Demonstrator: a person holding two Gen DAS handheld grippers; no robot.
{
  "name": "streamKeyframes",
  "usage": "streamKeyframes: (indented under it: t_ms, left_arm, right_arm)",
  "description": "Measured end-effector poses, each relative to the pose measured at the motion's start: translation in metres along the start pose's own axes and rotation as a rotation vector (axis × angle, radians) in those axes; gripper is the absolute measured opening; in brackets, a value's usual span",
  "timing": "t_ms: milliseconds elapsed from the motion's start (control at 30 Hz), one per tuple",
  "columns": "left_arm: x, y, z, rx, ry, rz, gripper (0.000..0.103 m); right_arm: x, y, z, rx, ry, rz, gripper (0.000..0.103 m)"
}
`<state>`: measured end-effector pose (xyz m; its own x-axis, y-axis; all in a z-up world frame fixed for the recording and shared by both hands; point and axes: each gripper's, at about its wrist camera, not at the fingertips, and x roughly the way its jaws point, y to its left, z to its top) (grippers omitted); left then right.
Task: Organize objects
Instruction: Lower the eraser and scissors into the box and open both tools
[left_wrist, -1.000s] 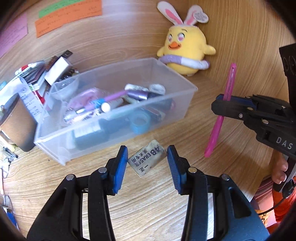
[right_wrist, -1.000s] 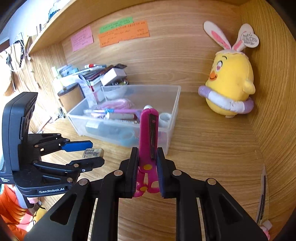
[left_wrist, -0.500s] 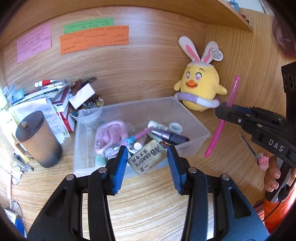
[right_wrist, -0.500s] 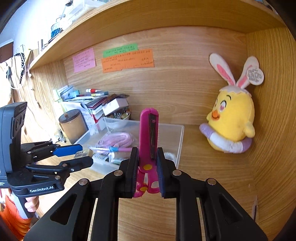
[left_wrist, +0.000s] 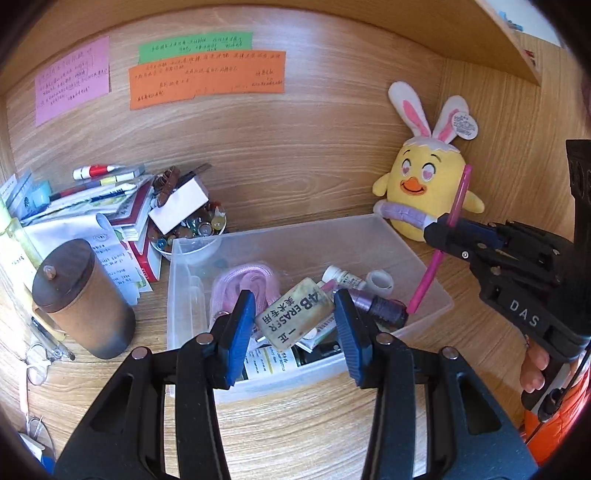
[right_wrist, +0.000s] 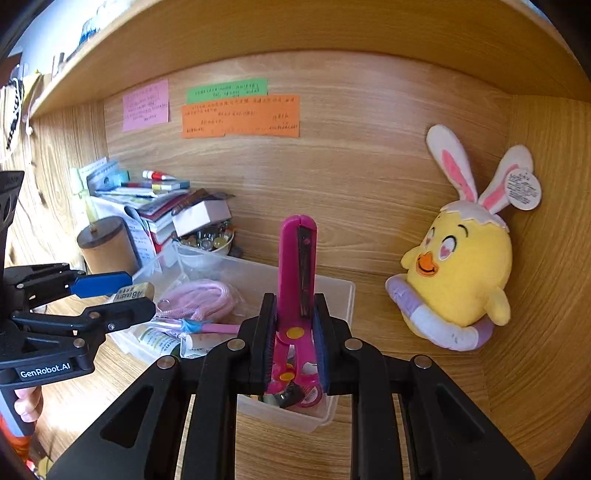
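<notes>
My left gripper (left_wrist: 293, 325) is shut on a worn beige eraser (left_wrist: 295, 319) printed "AB ERASER" and holds it over the clear plastic bin (left_wrist: 421, 266). The bin holds a pink cord (left_wrist: 245, 284), pens, small bottles and tape. My right gripper (right_wrist: 293, 343) is shut on pink scissors (right_wrist: 297, 266) in a sheath, pointing up, above the bin's right end (right_wrist: 343, 295). In the left wrist view the right gripper (left_wrist: 443, 232) and the scissors (left_wrist: 439, 251) hang over the bin's right edge. The left gripper (right_wrist: 122, 291) with the eraser (right_wrist: 133, 291) shows at the left of the right wrist view.
A yellow chick plush (left_wrist: 424, 192) with bunny ears sits in the right corner. A brown lidded canister (left_wrist: 79, 299), stacked books and pens (left_wrist: 110, 192) and a bowl of marbles (left_wrist: 195, 225) stand left of the bin. Sticky notes (left_wrist: 207, 79) hang on the back wall.
Both grippers have risen and moved over the bin. The eraser was lifted off the desk in the left gripper. The scissors stay gripped in the right.
</notes>
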<state>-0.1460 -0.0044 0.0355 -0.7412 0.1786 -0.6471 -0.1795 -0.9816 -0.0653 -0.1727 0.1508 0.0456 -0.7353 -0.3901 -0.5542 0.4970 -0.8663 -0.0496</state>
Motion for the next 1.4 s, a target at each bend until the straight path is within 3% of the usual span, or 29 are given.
streamKeyframes:
  t_ms: [467,833,900,1033,1200,1400]
  left_arm:
    - [0.047,0.016,-0.004,-0.043,0.118,-0.014,0.044]
    - [0.025,0.022,-0.006,-0.057,0.078,-0.048,0.048]
    - [0.018,0.021,-0.007,-0.059,0.059,-0.042,0.056]
    - [0.004,0.019,-0.011,-0.053,0.026,-0.031,0.063]
    - [-0.011,0.015,-0.021,-0.051,-0.011,-0.013,0.082]
    - [-0.024,0.013,-0.033,-0.051,-0.057,0.026,0.090]
  right_arm:
    - [0.060,0.035,-0.006,-0.090,0.159,0.101,0.019]
    - [0.049,0.028,-0.013,-0.046,0.166,0.137,0.029]
    - [0.041,0.025,-0.015,-0.036,0.157,0.134,0.037]
    - [0.023,0.022,-0.018,-0.026,0.120,0.121,0.054]
    - [-0.002,0.020,-0.024,-0.011,0.076,0.119,0.075]
    - [-0.026,0.018,-0.033,0.009,0.035,0.125,0.087]
